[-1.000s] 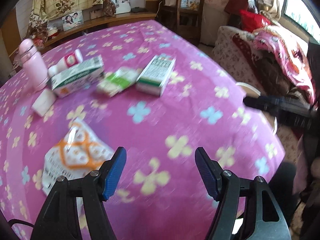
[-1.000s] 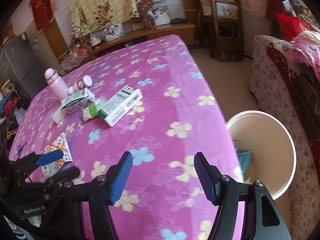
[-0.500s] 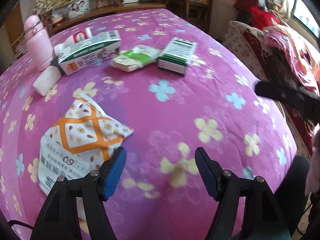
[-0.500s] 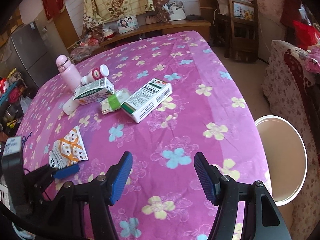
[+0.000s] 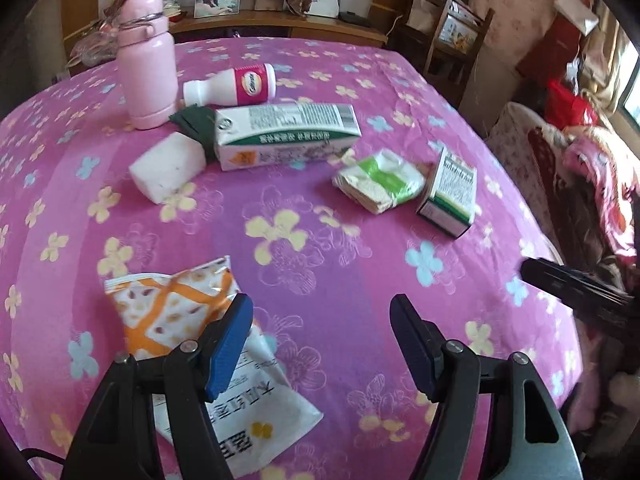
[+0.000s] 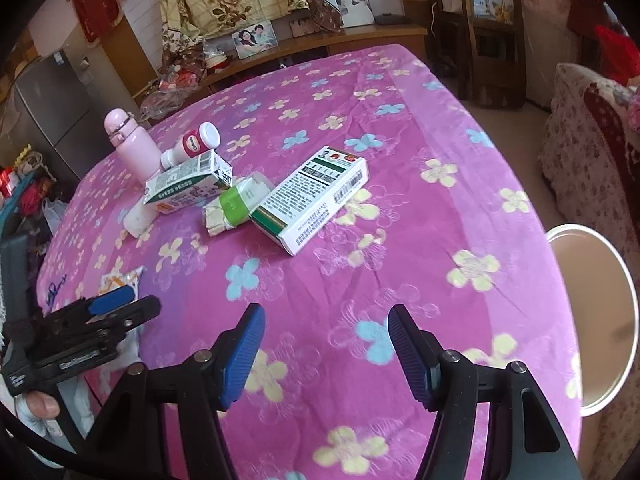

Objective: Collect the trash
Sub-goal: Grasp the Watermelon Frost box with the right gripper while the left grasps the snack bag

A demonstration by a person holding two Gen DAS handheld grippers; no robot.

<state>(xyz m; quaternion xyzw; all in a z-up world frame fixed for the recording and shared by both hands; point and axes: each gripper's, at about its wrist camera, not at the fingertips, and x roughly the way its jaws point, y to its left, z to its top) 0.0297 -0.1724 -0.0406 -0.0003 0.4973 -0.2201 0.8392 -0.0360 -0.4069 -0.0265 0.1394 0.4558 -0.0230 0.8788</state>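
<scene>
Table (image 6: pixel 400 92) carries a magenta flowered cloth; everything sits on its left half, right half bare cloth. White bin (image 6: pixel 596 316) stands on the floor just off the table's right edge, rim below the table top.

Left gripper (image 5: pixel 320 340) – jaws spread, nothing between them, blue pads (image 5: pixel 228 344) facing each other. It hangs low over the near-left corner; its left finger overlaps the snack bag (image 5: pixel 168 308), whether it touches I cannot tell. In the right wrist view the same gripper (image 6: pixel 120 304) sits at the table's left edge, over the bag (image 6: pixel 120 280).

Right gripper (image 6: pixel 324 344) – also spread wide, pinching nothing, above bare cloth at the near edge.

Trash, big to small:
- Milk carton (image 5: pixel 286 134), lying on its side, left of the table's middle, one end against a dark green wad (image 5: pixel 196 128).
- Snack bag, orange and white, flat, near-left corner.
- Medicine box (image 6: pixel 312 196), green and white, flat near the table's middle, long side toward the bin.
- Wrapped packet with a green band (image 5: pixel 380 180), between carton and medicine box, touching the box in the right wrist view.
- White block (image 5: pixel 168 166), just on the near side of the green wad.
- Small white bottle with red label (image 5: pixel 232 86), on its side behind the carton.

Pink flask (image 5: pixel 146 60) stands upright toward the far-left, just beside the small bottle.
</scene>
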